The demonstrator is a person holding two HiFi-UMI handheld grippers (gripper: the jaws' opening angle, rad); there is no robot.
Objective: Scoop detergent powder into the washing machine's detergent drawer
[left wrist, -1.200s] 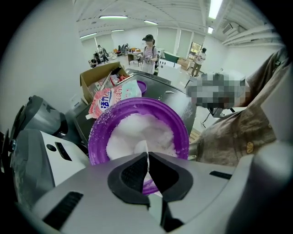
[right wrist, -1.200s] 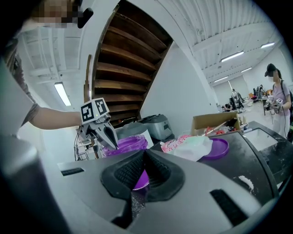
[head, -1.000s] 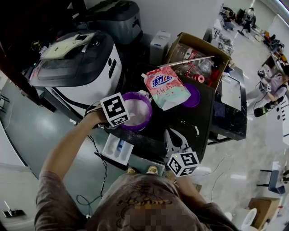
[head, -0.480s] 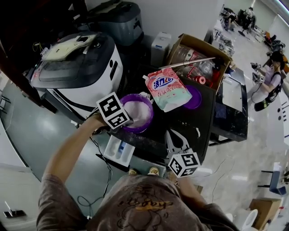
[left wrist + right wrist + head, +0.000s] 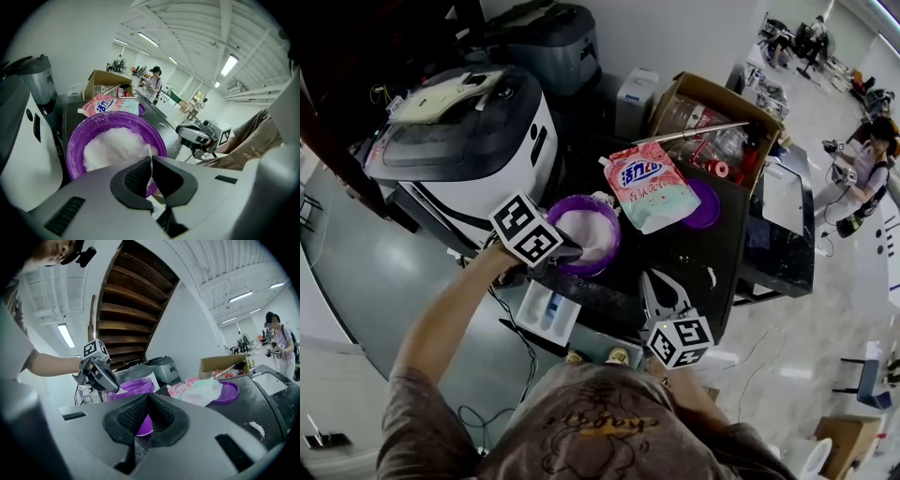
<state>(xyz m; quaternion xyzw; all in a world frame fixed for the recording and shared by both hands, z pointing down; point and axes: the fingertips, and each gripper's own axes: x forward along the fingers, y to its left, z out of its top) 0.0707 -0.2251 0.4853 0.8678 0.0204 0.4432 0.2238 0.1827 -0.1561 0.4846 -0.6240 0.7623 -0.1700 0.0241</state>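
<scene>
Powder (image 5: 586, 232) fills the purple bowl (image 5: 616, 228) on the dark table (image 5: 694, 258). The drawer (image 5: 546, 309) juts out below the bowl, open side up. The left gripper (image 5: 567, 251) is at the bowl's rim, jaws closed on a thin white strip (image 5: 150, 157) that points into the bowl. The right gripper (image 5: 661, 283) has its jaws together and empty.

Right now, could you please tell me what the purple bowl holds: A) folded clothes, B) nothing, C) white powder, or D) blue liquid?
C: the left gripper view shows the bowl heaped with white powder.
</scene>
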